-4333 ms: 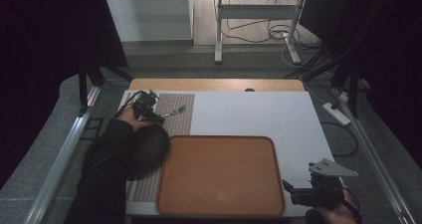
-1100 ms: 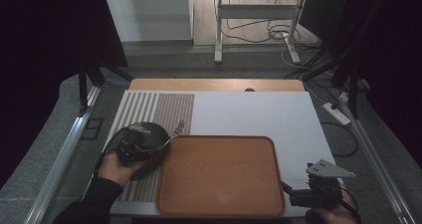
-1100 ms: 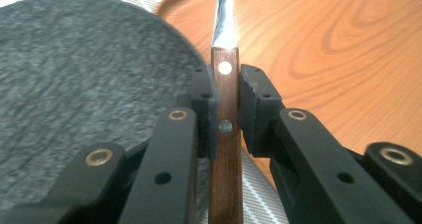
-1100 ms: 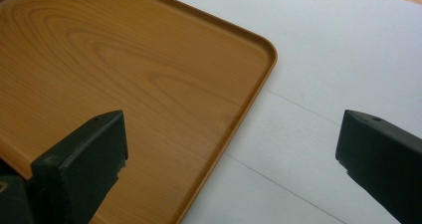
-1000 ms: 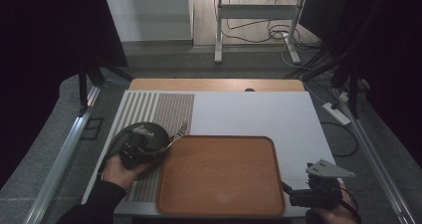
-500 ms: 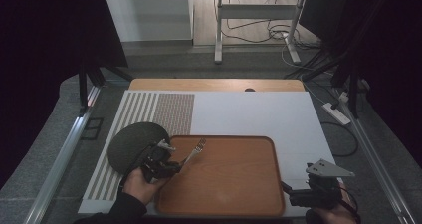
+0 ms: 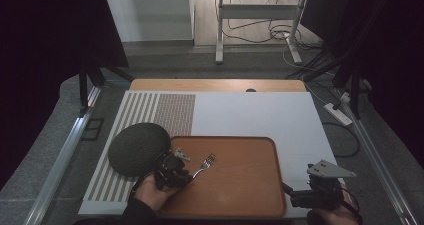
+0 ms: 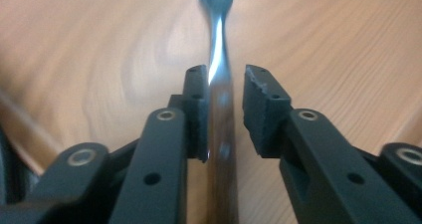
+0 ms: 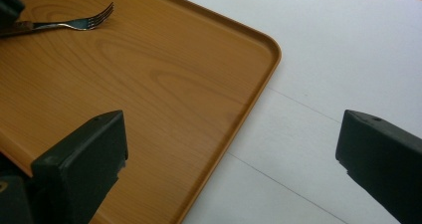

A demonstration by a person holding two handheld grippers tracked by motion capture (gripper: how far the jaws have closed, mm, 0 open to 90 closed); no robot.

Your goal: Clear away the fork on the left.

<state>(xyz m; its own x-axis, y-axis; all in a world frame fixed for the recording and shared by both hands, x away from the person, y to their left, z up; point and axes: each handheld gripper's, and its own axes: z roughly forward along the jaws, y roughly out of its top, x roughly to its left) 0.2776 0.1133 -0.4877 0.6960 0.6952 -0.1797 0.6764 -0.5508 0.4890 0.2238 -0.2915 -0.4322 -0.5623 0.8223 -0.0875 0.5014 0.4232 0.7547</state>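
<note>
The left gripper [image 7: 186, 174] has just been opening: its fingers [image 8: 196, 104] stand slightly apart, the fork [image 7: 202, 166] lying loose between them on the wooden tray [image 7: 240, 195]. The right gripper [image 7: 295, 197] rests wide open near the tray's corner. No writing is legible.

Grey carpet floor [image 7: 165, 60] surrounds the desk [image 7: 260, 115]. Beyond its far edge stands a white wall panel [image 7: 150, 15] and a metal frame [image 7: 260, 15] with cables [image 7: 280, 35]. Dark curtains [image 7: 45, 45] hang at both sides.
</note>
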